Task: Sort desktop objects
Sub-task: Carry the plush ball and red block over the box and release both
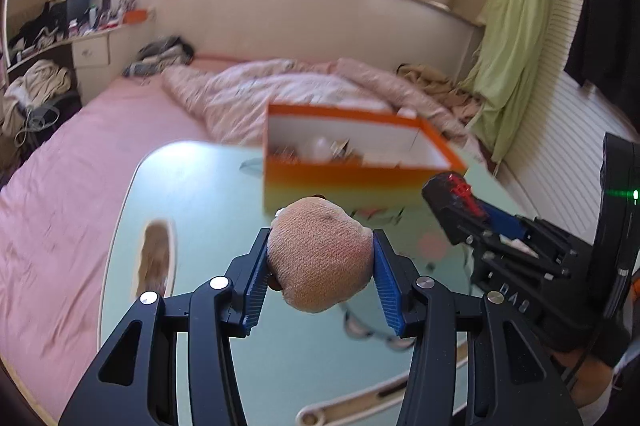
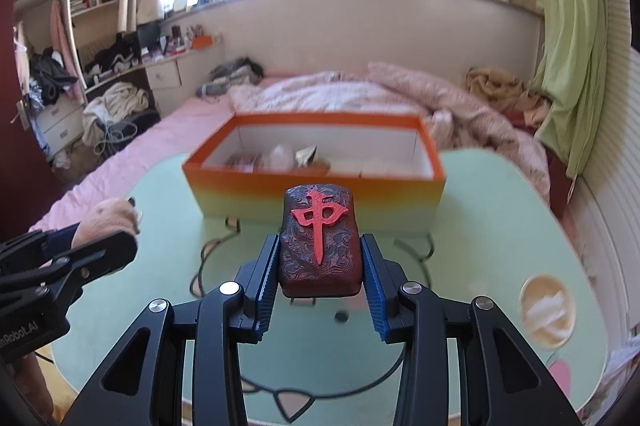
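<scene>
Orange box [image 2: 316, 186] open on green table [image 2: 500, 226], small blurred items inside

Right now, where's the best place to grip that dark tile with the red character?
Probably on its two long side faces, as the right gripper has it now: the tile is a rounded block with flat, parallel sides the pads seat against. Come from its short near end, fingers along its length, leaving the red character clear.

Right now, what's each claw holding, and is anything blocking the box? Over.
Left gripper clamped on tan plush. Right gripper clamped on dark block. Orange box ahead, open, path clear.
</scene>
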Tool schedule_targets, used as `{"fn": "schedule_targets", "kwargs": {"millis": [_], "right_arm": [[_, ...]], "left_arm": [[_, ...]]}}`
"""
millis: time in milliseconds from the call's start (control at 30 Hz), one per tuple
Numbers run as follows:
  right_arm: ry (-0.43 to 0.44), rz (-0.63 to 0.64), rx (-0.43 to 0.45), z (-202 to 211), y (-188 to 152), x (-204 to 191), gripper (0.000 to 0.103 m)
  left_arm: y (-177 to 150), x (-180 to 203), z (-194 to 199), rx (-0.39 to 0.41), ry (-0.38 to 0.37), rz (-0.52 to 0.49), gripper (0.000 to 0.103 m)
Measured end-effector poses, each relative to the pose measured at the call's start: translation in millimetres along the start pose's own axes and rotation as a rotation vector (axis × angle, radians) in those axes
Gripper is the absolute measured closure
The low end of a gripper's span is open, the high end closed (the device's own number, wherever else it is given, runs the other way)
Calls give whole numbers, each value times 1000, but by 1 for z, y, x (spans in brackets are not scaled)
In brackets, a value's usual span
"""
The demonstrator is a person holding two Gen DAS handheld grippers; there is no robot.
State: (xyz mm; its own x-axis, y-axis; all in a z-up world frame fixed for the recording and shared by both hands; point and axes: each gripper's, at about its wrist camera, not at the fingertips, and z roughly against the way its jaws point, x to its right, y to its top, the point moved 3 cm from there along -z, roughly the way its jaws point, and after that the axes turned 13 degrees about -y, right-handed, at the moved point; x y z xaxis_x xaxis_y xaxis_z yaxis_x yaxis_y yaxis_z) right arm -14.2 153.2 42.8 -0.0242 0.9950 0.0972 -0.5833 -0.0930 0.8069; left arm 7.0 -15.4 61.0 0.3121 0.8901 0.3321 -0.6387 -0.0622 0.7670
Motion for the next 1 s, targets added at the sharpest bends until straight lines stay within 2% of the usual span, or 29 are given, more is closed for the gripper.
{"fn": "schedule_targets", "kwargs": {"millis": [233,400,533,867,933,1000], "right_arm": [[-25,-10,68,-3,38,7,65],[-32,-22,87,-17,60,11,65],[-42,-16,87,-34,70,11,65],[-55,4,30,-79,71,11,65],[-58,8,19,-86,71,11,65],[-68,18,14,-92,71,11,60]], "left_arm": [[52,17,-15,44,-37,-50,54],[85,25,-28,79,-36,-102,54],[102,22,-55,56,-50,-104,54],[101,-1,-121,-43,-23,-75,54],[99,-3,-128,-55,-18,-74,48],[98,-4,-133,-72,17,-78,38]]}}
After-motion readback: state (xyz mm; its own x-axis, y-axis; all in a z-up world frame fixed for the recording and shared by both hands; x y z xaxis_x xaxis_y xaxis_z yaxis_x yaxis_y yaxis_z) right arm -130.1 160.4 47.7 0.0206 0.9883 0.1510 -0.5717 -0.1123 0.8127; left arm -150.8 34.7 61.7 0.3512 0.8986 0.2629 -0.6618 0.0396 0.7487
